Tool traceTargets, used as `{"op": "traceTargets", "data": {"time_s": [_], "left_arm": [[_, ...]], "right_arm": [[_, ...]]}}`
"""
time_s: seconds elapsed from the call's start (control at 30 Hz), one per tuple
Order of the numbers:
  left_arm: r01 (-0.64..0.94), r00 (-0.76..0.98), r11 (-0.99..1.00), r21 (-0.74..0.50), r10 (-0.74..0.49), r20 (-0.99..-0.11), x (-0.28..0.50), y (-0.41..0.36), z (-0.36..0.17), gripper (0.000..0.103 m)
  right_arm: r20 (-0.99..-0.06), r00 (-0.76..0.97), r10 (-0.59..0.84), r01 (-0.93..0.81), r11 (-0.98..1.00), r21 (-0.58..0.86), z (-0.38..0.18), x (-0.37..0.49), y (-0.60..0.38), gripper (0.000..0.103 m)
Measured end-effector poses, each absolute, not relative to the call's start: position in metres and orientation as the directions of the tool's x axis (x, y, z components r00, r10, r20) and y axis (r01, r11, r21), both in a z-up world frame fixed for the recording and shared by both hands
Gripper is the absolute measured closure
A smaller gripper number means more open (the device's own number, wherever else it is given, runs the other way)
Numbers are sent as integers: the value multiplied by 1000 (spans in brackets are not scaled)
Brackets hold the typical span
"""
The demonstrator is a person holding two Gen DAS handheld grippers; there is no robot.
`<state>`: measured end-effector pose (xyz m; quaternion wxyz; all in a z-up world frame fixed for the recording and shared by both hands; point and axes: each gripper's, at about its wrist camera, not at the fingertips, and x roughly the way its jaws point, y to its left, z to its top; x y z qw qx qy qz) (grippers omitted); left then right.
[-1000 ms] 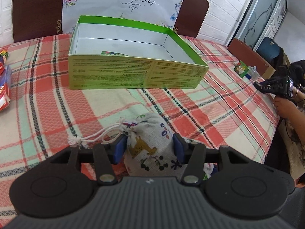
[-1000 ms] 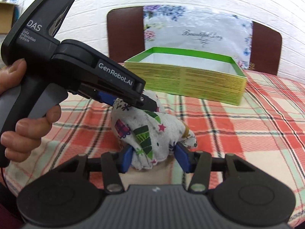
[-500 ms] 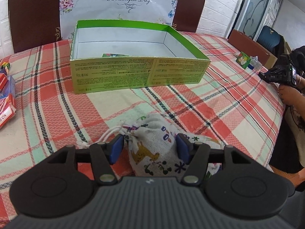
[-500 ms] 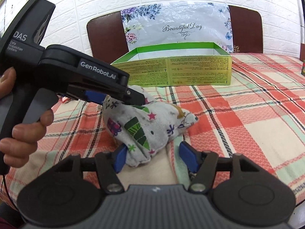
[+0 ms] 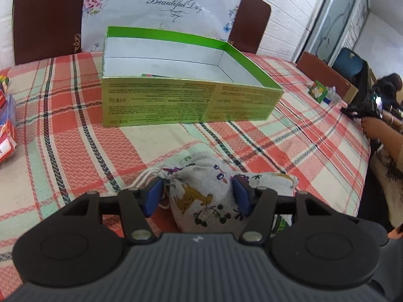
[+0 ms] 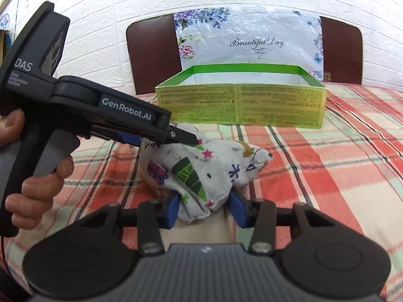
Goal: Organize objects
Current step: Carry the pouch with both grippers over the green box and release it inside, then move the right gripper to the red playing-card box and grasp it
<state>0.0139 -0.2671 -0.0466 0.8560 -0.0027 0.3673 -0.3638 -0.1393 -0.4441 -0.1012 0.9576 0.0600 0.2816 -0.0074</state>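
A printed cloth drawstring pouch [image 5: 201,193] lies on the plaid tablecloth, also in the right wrist view [image 6: 201,171]. My left gripper [image 5: 197,196] straddles its tied end with the jaws wide; the pouch touches the right pad while the left pad stands off it. My right gripper [image 6: 204,210] has its blue pads on either side of the pouch's lower corner, lightly closed on it. The left gripper's body [image 6: 83,115] reaches over the pouch from the left. An open green box [image 5: 186,95] stands beyond, also in the right wrist view [image 6: 241,103].
Red and white cartons [image 5: 6,130] lie at the table's left edge. A small green packet [image 5: 319,91] sits at the far right. Another person with a gripper [image 5: 367,105] is at the right. Two brown chairs [image 6: 153,50] with a floral bag stand behind the box.
My left gripper's jaws have opened wider around the pouch. My right gripper opened, then closed in on the pouch's lower corner. The pouch has settled flatter on the table.
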Motion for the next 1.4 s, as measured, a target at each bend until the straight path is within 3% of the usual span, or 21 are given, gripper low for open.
{"op": "traceTargets", "data": {"time_s": [0.13,0.37,0.5,0.73,0.87,0.9,1.23,1.4], "left_arm": [[584,456,738,-339,-644,-615,21,-259,-34,55],[639,545,706,-304,-695,-468,50,-280,36,55],[662,587,711,-237,-689,-426,79,-319,58,55],[609,604,763,-216,-622,-499,134,-362,31,56],[524,661,846,-100,-478,-578,153,-378,13,52],[500,673,862,-82,-447,-589,153,-375,11,52],[494,722,869,-44,-438,-536,83,-315,32,49],[495,717,869,-23,-424,-553,48,-280,28,49]], "right_arm": [[-513,858,23,34,994,101,-94,-132,-442,70],[-331,943,-26,44,998,49,-49,-99,-464,71],[-276,958,-80,89,996,19,-39,-57,-487,71],[-344,930,-128,130,991,-18,-75,17,-513,71],[-420,895,-151,145,988,-47,-102,53,-511,66],[-413,898,-153,163,987,-11,-102,55,-515,62],[-308,938,-158,193,977,86,-90,-9,-481,63],[-337,932,-132,191,971,148,-95,-47,-456,63]]}}
